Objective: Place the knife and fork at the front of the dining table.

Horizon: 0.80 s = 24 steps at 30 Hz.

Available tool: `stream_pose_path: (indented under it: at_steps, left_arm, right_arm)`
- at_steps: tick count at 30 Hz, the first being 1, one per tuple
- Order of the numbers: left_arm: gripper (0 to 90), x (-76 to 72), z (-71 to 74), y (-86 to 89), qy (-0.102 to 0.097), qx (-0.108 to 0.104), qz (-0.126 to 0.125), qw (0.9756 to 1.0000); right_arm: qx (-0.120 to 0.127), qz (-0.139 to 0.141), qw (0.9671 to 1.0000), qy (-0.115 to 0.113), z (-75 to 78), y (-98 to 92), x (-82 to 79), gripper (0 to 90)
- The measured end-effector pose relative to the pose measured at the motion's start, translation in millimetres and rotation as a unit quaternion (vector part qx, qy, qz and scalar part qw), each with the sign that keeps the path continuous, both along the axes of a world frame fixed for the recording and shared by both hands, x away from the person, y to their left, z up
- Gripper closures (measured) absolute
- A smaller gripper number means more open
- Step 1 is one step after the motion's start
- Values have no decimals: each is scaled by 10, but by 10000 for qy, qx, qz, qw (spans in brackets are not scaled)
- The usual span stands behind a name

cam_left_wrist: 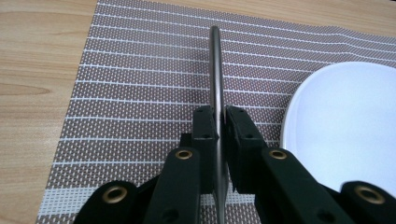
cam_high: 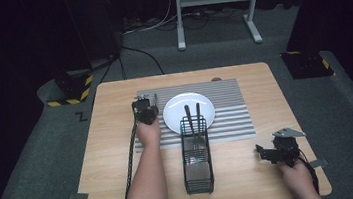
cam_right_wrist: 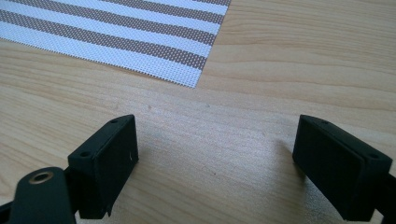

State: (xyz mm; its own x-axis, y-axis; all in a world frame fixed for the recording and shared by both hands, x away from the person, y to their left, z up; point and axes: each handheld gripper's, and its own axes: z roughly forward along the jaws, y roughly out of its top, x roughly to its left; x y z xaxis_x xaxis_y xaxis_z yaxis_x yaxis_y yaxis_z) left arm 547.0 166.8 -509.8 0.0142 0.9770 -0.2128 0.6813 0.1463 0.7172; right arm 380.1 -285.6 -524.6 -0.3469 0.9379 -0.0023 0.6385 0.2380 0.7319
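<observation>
Over the striped woven placemat (cam_left_wrist: 140, 93), left gripper (cam_left_wrist: 218, 122) fingers clench a slim, shiny steel utensil (cam_left_wrist: 215, 70), edge-on, pointing straight ahead; right gripper (cam_right_wrist: 215, 158) fingers released.

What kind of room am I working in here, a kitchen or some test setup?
Likely a lab or recording setup, not a kitchen: one wooden table stands alone on grey carpet, loose cables and a metal stand sit behind it, and black-and-yellow hazard-taped bases flank it. The striped placemat and white plate look staged.
</observation>
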Motion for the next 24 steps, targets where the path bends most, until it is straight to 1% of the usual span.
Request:
stream_pose_path:
  at_steps: [1,2,4,7,9,11,13,15,17,18,21,24]
  left_arm:
    - [809,0,14,3,-26,-36,8,10000]
    - [803,-3,38,4,-112,-74,18,9999]
    - [795,-6,62,-4,-176,-122,8,9998]
    - [768,-12,64,-6,-166,-126,-2,9998]
    - [719,-17,64,-9,-173,-73,-10,9998]
    - [691,-33,82,-21,-200,-27,-46,9998]
    - [678,-58,123,-32,-280,66,-74,9996]
    - [650,-88,173,-43,-356,102,-85,9993]
    - [629,-136,215,-45,-452,138,-105,9988]
    - [623,-176,242,-42,-519,116,-97,9985]
    - [585,-279,286,-15,-570,143,-97,9982]
    - [558,-431,298,26,-576,248,-92,9980]
  right_arm:
    - [0,1,10000,-1,0,0,0,140]
    - [-3,1,10000,0,0,0,0,140]
    - [-3,0,10000,2,0,2,-1,139]
    - [-14,1,10000,11,1,4,-2,139]
    - [-15,11,10000,8,0,4,-4,139]
    - [-15,19,10000,8,0,3,-5,139]
    - [-12,23,10000,4,0,4,-5,139]
    - [-15,24,10000,4,0,4,-5,138]
    - [-25,19,10000,7,0,5,-6,138]
    - [-30,23,10000,4,0,5,-5,138]
    - [-34,21,10000,4,0,6,-5,137]
    - [-42,17,10000,9,0,10,-6,135]
